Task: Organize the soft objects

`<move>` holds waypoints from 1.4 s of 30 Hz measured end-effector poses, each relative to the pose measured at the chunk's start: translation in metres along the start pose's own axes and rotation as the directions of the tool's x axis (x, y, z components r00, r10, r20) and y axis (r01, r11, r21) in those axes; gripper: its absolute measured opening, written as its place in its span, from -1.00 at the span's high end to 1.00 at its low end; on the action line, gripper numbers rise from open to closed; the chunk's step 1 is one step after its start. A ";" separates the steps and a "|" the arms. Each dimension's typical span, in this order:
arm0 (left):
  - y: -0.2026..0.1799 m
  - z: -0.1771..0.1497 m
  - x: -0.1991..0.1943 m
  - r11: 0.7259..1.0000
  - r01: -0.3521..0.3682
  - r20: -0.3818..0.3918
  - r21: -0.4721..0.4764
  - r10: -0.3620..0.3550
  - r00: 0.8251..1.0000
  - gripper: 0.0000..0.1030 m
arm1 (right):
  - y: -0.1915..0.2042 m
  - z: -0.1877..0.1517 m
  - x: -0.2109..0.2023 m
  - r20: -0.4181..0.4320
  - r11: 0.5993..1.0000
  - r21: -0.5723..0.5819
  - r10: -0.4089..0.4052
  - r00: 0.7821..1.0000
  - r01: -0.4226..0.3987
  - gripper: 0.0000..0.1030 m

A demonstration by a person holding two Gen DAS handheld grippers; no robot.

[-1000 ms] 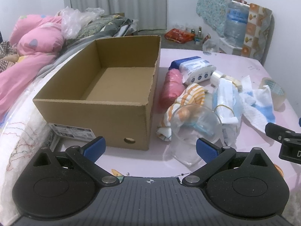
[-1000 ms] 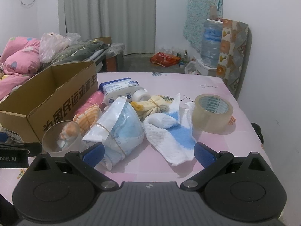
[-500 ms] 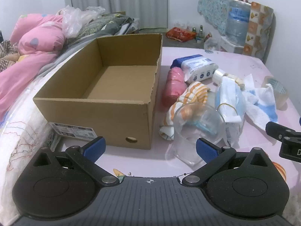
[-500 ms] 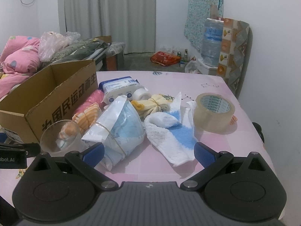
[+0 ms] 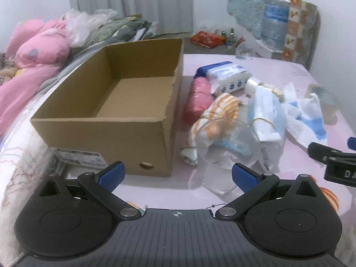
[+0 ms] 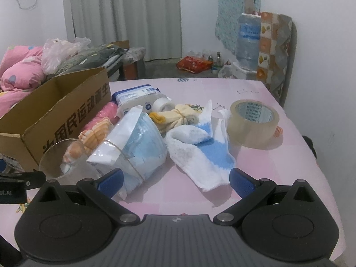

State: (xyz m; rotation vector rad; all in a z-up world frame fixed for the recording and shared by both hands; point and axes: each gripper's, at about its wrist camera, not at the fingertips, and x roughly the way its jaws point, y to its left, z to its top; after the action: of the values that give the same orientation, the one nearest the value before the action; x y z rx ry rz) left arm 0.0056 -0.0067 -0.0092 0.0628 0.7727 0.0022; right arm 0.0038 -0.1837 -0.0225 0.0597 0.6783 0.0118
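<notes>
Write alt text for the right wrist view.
Open tongs hover over a pink table above a white-and-blue sock. Left lie a mask pack, glass and cardboard box; right, a tape roll.

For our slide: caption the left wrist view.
Open left gripper faces an empty cardboard box beside piled soft items.

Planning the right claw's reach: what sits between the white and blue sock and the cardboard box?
The bagged face masks and orange striped socks, seen in the right wrist view.

Dim, soft, fisheye-warped, slightly blurred.
</notes>
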 end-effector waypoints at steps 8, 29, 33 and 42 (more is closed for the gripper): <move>-0.017 -0.020 -0.013 0.983 0.148 0.108 0.105 -0.159 0.981 -0.99 | -0.035 -0.019 0.005 0.021 0.994 0.091 0.055 0.998 -0.057 -0.64; -0.006 -0.027 -0.009 0.962 0.264 0.140 0.072 -0.272 0.952 -0.49 | -0.006 0.067 0.088 -0.031 0.925 0.153 0.357 0.934 -0.348 -0.56; 0.004 -0.027 -0.010 0.963 0.264 0.157 0.054 -0.269 0.950 -0.49 | 0.008 0.070 0.112 -0.084 0.940 0.092 0.337 0.938 -0.329 -0.48; 0.013 -0.026 -0.015 0.956 0.292 0.188 0.040 -0.294 0.937 -0.49 | 0.001 0.058 0.108 -0.137 0.925 0.021 0.378 0.916 -0.378 0.14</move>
State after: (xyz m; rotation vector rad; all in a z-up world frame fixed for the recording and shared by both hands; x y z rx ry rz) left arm -0.0230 0.0074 -0.0172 -0.0415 0.5820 -0.2889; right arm 0.1245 -0.1826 -0.0447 0.1857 0.7979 0.3949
